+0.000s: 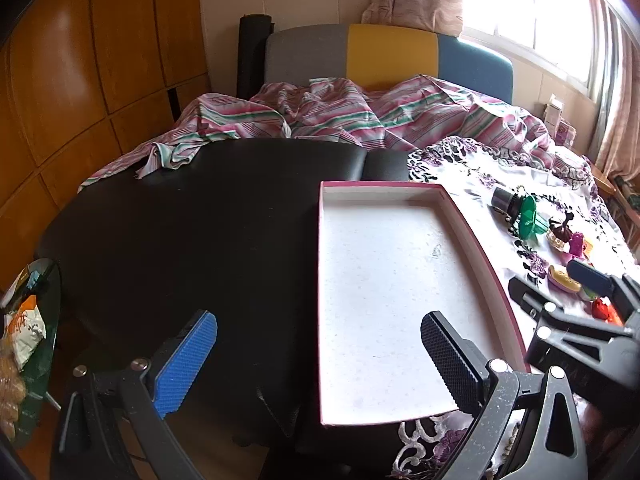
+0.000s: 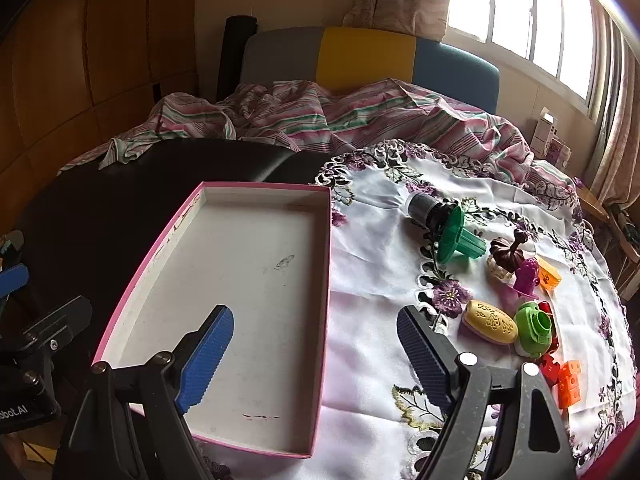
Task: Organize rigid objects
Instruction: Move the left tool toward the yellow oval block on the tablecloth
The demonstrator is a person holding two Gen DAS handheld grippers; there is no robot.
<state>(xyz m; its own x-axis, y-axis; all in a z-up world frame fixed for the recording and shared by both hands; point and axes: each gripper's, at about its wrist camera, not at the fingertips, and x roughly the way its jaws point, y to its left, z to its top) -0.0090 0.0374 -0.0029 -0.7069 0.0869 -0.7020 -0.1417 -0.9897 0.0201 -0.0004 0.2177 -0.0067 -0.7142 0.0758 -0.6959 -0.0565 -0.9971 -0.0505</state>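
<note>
A shallow pink-rimmed white box (image 2: 325, 240) (image 1: 472, 232) lies empty on the table. To its right on the embroidered cloth lie small toys: a green funnel piece (image 2: 456, 238) (image 1: 529, 216) with a black cylinder (image 2: 424, 206), a brown figure (image 2: 506, 256), a purple piece (image 2: 526, 276), an orange tag (image 2: 548, 278), a yellow oval (image 2: 490, 322) (image 1: 562, 278), a green cap (image 2: 534, 328) and red and orange bricks (image 2: 568, 380). My right gripper (image 2: 316, 344) is open over the box's right edge. My left gripper (image 1: 320, 354) is open and empty at the box's left edge.
A black chair back (image 1: 200, 220) stands left of the box. A bed with striped bedding (image 2: 320, 116) lies behind. A glass side table with snack bags (image 1: 24, 328) is at the far left. The window (image 2: 520, 12) is at the back right.
</note>
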